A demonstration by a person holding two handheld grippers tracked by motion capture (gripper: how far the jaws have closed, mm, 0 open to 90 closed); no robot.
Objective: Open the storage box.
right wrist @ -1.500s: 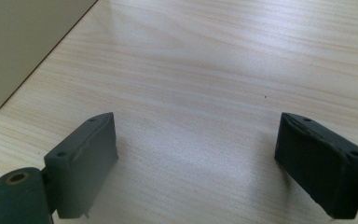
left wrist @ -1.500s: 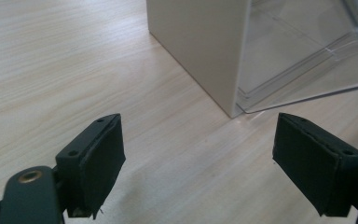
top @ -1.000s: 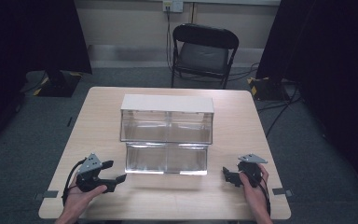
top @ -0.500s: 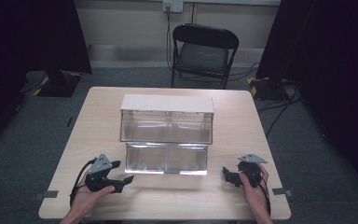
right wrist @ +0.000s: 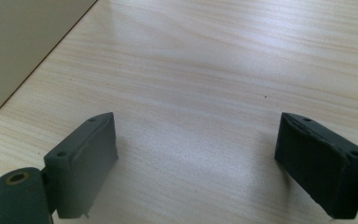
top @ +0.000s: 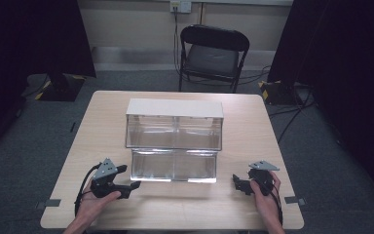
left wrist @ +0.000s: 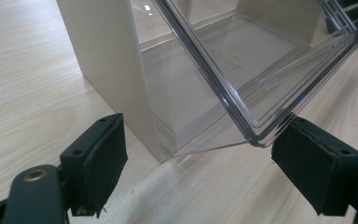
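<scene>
A cream cabinet (top: 174,108) with clear drawers stands mid-table, and its lower clear drawer (top: 174,165) is pulled out toward me. My left gripper (top: 129,177) lies by that drawer's front left corner. Its jaws have just been opening and now stand apart. In the left gripper view (left wrist: 200,168) the drawer's corner (left wrist: 256,137) hangs just ahead of the pads, close to the right one, with nothing pressed. My right gripper (top: 237,183) rests on the table right of the drawer. It is open over bare wood (right wrist: 196,158), with the cabinet's side (right wrist: 23,42) at far left.
The wooden table (top: 253,122) has room on both sides of the cabinet and along its front edge. A black folding chair (top: 213,53) stands beyond the far edge. Dark curtains hang left and right, and cables run on the floor at right.
My left gripper has shifted a little to the right, toward the drawer's corner. The right gripper has kept still.
</scene>
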